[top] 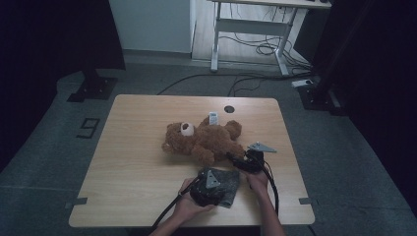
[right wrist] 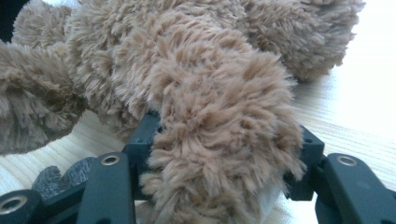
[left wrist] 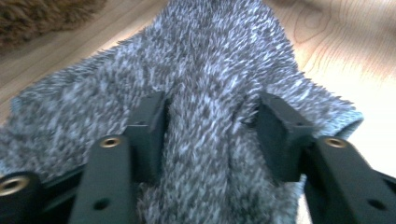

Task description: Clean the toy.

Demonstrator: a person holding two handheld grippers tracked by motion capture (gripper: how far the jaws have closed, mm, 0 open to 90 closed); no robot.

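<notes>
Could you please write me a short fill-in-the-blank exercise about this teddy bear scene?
1. The right gripper is closed on a leg of the brown ____ bear.
2. The left gripper pinches a fold of fuzzy ____ cloth.
3. Everything rests on a light ____ table.

Missing words: teddy; grey; wooden
</notes>
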